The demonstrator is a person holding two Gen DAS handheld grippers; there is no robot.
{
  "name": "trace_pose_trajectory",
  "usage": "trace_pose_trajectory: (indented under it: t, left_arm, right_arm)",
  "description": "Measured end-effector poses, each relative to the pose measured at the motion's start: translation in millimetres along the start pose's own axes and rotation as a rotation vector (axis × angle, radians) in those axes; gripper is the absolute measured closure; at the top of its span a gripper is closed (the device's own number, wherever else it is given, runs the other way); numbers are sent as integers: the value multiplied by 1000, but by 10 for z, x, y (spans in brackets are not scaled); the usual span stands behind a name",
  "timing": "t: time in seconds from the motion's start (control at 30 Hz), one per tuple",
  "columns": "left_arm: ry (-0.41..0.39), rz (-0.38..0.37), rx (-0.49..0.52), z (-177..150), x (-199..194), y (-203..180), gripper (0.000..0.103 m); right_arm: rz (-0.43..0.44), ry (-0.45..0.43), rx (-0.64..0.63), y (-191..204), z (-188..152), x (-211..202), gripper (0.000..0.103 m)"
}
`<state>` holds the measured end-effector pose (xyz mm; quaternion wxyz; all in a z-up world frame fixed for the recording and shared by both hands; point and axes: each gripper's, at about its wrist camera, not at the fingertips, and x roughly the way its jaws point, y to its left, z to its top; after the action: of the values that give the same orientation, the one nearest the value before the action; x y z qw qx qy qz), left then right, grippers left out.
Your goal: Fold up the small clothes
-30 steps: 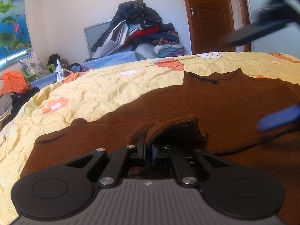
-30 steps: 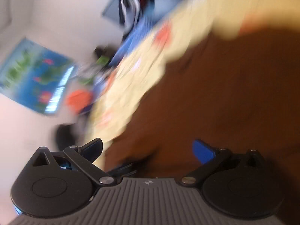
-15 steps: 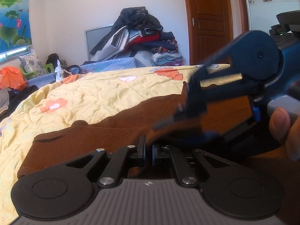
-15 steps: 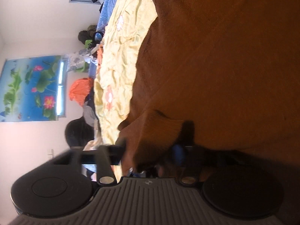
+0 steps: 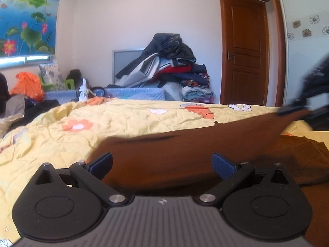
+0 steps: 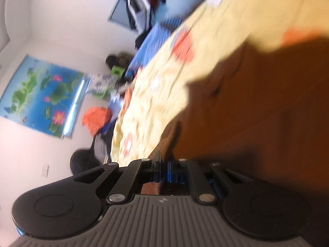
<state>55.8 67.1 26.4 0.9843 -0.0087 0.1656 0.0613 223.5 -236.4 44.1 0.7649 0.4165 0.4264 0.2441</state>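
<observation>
A brown knit sweater (image 5: 205, 144) lies on the yellow flowered bedspread (image 5: 82, 123). My left gripper (image 5: 162, 164) is open, its blue pads (image 5: 223, 164) wide apart just above the sweater, holding nothing. My right gripper (image 6: 163, 168) is shut on a fold of the sweater (image 6: 257, 103), tilted on its side. In the left wrist view the right gripper (image 5: 298, 109) shows at the far right, lifting a part of the sweater up and to the right, stretched taut.
A heap of clothes (image 5: 168, 70) is piled against the far wall. A wooden door (image 5: 244, 49) stands at the right. An orange bag (image 5: 26, 84) and clutter sit at the left under a lotus blind (image 5: 26, 16).
My left gripper has let go of the sweater and opened. My right gripper has shut on the sweater edge and pulled it up and to the right.
</observation>
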Motion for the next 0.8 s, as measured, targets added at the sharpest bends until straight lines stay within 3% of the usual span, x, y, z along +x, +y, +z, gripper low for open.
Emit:
trace_pose_trajectory:
  t: [0.23,0.5,0.6,0.7,0.8]
  left_arm:
    - [36,0,-26,4,40,44,0]
    - [90,-17,-47,28,137,108,0]
    - [178,-102,-180,125,240,342,0]
    - [263,-195,-461,267,453,748,0]
    - [454,-289,-673,317,907,1014,0]
  right_arm:
    - [-140,-153,61,-637,336,-734,90]
    - [-220,-141,81,-1007,230,-609,90]
    - [-204,-154,99,-1062,229,-635,90]
    - [-199,-171,103,-1095,262,-759,90]
    - [-180,-195,115,-1138,301,-871,90]
